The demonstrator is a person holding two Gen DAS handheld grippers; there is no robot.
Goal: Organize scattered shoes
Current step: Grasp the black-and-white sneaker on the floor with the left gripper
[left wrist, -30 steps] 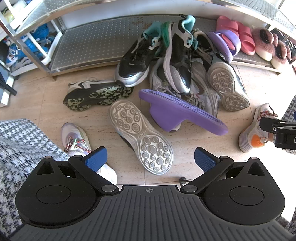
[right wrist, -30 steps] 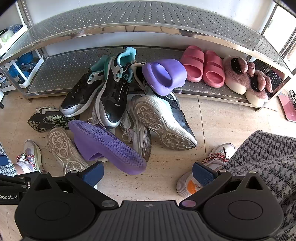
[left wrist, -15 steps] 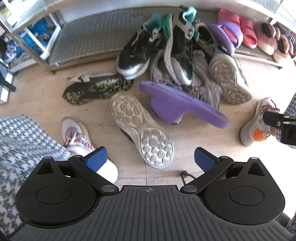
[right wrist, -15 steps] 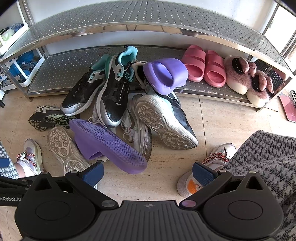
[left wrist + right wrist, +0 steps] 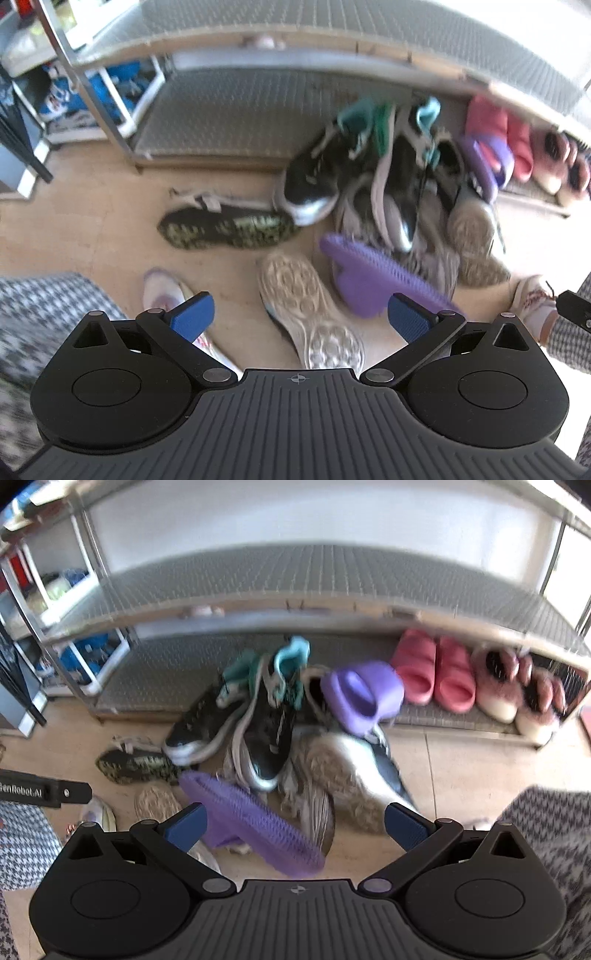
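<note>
A pile of shoes lies on the floor before a metal shoe rack (image 5: 295, 602). It holds black and teal sneakers (image 5: 266, 734), a purple slipper (image 5: 362, 698) on top, and an upturned purple slipper (image 5: 373, 284) in front, also in the right wrist view (image 5: 251, 827). A sole-up grey sneaker (image 5: 306, 314) and a camouflage-soled shoe (image 5: 225, 229) lie left of the pile. My left gripper (image 5: 301, 319) is open and empty above the grey sneaker. My right gripper (image 5: 293, 827) is open and empty above the upturned purple slipper. Both views are blurred.
Pink slippers (image 5: 432, 675) and furry pink slippers (image 5: 517, 694) stand on the rack's lower shelf at right. A white sneaker with red laces (image 5: 162, 291) lies at left, another (image 5: 532, 299) at right. Houndstooth trouser legs (image 5: 44, 302) flank the view. A white storage cart (image 5: 92, 88) stands far left.
Both grippers have tilted upward and drawn back, so the rack's upper shelf fills more of the views and the shoes sit lower. Both stay open. The shoes have not moved.
</note>
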